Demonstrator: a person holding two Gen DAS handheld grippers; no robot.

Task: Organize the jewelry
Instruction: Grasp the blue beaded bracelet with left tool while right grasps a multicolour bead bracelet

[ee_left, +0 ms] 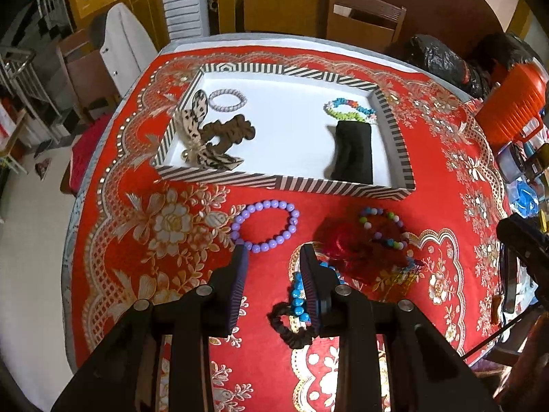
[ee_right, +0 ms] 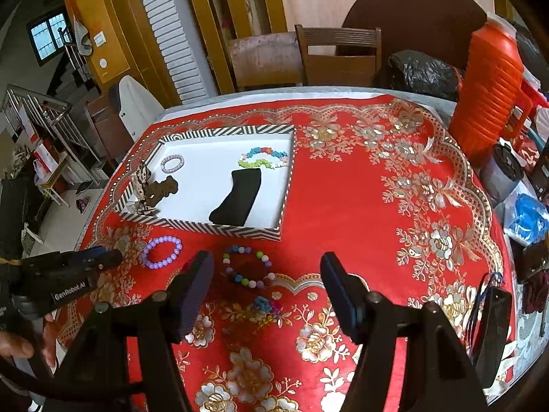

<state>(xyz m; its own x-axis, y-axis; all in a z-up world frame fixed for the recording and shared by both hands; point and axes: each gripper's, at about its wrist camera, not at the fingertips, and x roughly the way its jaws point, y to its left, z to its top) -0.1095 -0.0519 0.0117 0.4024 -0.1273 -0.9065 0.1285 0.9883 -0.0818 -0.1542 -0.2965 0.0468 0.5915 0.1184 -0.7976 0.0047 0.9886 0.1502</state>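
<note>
2 bead bracelets (ee_left: 264,225) outside tray (ee_left: 343,185)

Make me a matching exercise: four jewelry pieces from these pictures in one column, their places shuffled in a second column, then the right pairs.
Things:
1. purple bead bracelet
2. black pouch
3. blue bead bracelet
4. pale twisted bracelet

Places:
A. far left part of the striped tray
B. on the cloth just ahead of the left claw
C. near right part of the tray
D. on the cloth beside the left claw's right finger

Pairs: 1-B, 2-C, 3-D, 4-A
</note>
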